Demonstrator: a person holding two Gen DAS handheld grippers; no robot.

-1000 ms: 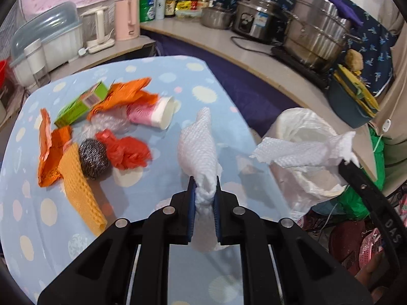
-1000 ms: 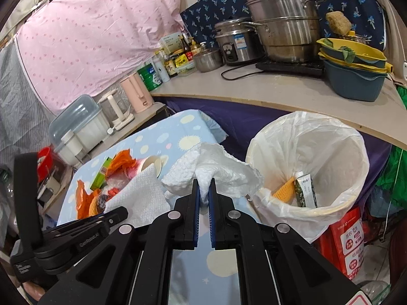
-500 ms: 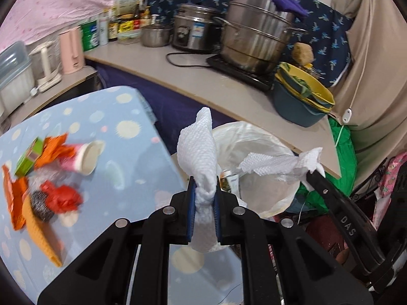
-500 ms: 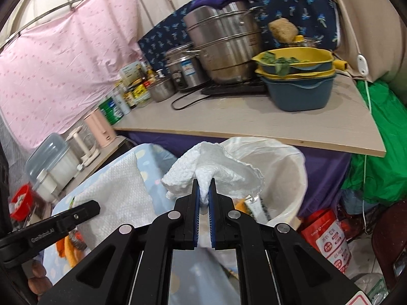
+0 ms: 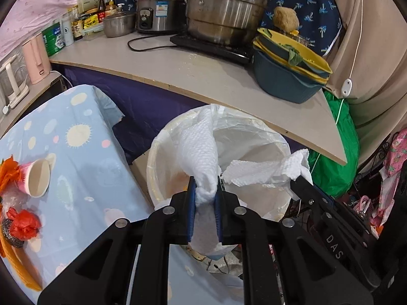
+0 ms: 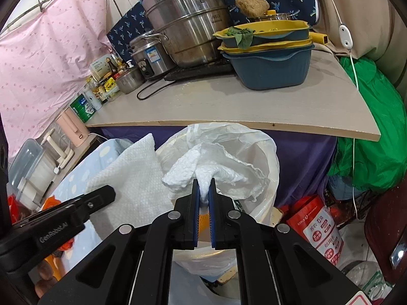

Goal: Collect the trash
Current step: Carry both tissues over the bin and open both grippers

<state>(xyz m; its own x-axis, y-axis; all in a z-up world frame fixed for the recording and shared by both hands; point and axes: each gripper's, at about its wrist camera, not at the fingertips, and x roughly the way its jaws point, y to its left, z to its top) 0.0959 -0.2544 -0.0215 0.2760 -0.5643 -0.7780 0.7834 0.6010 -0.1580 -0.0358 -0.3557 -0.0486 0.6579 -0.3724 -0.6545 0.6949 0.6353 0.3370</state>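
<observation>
My left gripper [image 5: 205, 185] is shut on a white paper towel [image 5: 201, 150] and holds it over the near rim of the bin [image 5: 285, 150], which is lined with a white plastic bag. My right gripper [image 6: 203, 190] is shut on a second crumpled paper towel [image 6: 213, 167], also over the bin [image 6: 267, 147]. In the left wrist view the right gripper's towel [image 5: 264, 171] hangs over the bin mouth. In the right wrist view the left gripper's towel [image 6: 132, 175] shows at left. The bin's contents are hidden.
The blue dotted table [image 5: 76, 157] at left bears a paper cup [image 5: 37, 178], red plastic [image 5: 24, 226], orange wrappers [image 5: 9, 170] and a steel scourer [image 5: 10, 239]. A counter [image 5: 203, 73] with pots and basins runs behind the bin. A green bag [image 6: 376, 137] sits at right.
Both grippers have swung right from the table with their towels and now hold them over the bin mouth. The table trash has slid to the left edge of view.
</observation>
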